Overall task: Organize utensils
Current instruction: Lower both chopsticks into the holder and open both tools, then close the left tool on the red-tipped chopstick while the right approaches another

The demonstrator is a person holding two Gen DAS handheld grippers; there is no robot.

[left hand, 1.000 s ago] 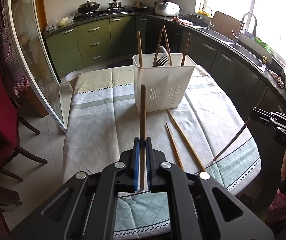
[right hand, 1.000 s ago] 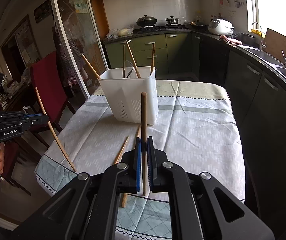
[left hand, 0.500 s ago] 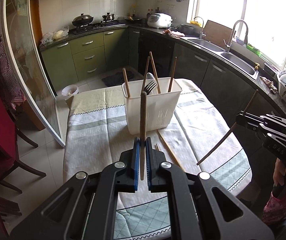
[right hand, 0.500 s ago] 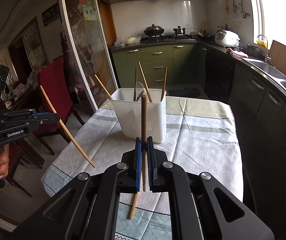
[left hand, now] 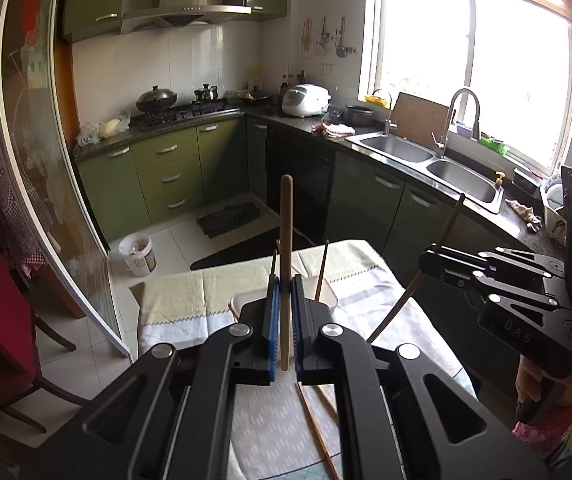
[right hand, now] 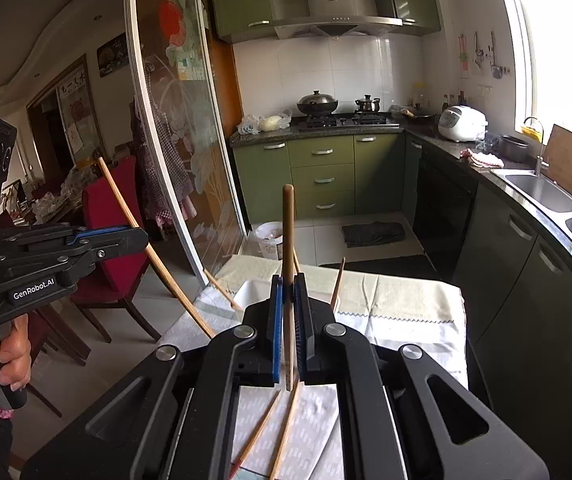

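Observation:
My left gripper [left hand: 283, 300] is shut on a wooden chopstick [left hand: 286, 240] that stands upright between its blue pads. My right gripper [right hand: 289, 300] is shut on another wooden chopstick [right hand: 288, 232], also upright. Each gripper shows in the other's view, the right one [left hand: 430, 260] and the left one [right hand: 141, 236], with its chopstick slanting down. The white utensil basket [left hand: 328, 298] sits just beyond and below both grippers, mostly hidden by them; its rim [right hand: 251, 290] and several chopsticks in it poke up. Two loose chopsticks [right hand: 286, 432] lie on the tablecloth under the grippers.
The table with a pale patterned cloth [left hand: 173, 304] stands in a kitchen. A red chair [right hand: 109, 248] and a glass sliding door [right hand: 173, 160] are to the left. Dark cabinets and a double sink [left hand: 426, 160] run along the right. A small bucket [left hand: 137, 252] stands on the floor.
Both grippers have risen and moved forward over the basket with their chopsticks. The basket has dropped low in both views and is now mostly hidden behind the fingers.

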